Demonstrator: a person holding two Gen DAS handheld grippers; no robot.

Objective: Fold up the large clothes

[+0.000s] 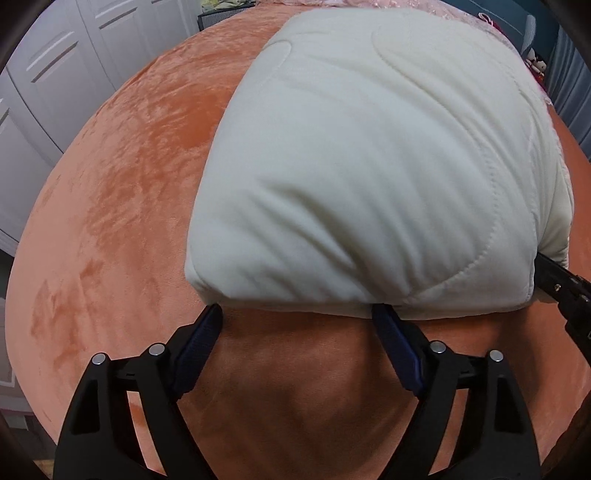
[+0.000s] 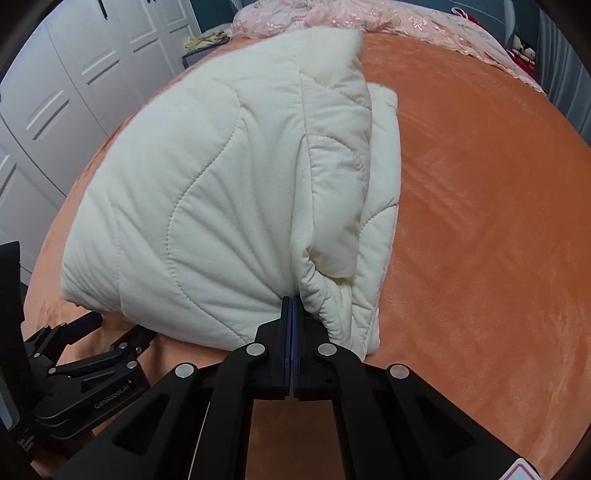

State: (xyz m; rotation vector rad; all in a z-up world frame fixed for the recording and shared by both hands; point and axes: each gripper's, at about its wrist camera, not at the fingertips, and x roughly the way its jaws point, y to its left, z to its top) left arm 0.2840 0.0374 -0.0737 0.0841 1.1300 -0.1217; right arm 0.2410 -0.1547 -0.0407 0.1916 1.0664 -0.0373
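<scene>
My right jaws point(image 2: 291, 306) are pressed fully together, pads flat against each other, with their tips buried in a pinch of cloth at the near right corner of the coat point(image 2: 229, 192). I take that as a hold on a thin layer of it, though the fabric between the pads is hidden by the bulge around them. My left jaws point(image 1: 297, 314) stand wide, one tip at each side of the near hem, tucked just under its edge — nothing is clamped there.

The coat is a cream quilted piece, puffy, already doubled into a thick bundle. It lies on the bed point(image 1: 110, 184), on an orange plush cover, with its near edge toward me and its far end running up toward a pink lace spread point(image 2: 332, 18) at the head. From the right side I see a folded flap point(image 2: 380, 177) lying along the bundle's right edge, its layers stacked loosely.

I judge the fold to be well along: the bulk is gathered, and this step is about taking the near edge in both hands. The next move calls for my left jaws to shut on the hem so both corners are held evenly — then lift and carry the edge over the bundle. The padding is springy, so a shallow bite may slip.

No baskets or boxes stand near the coat; white wardrobe doors point(image 1: 44, 74) are closed, contents unseen.
</scene>
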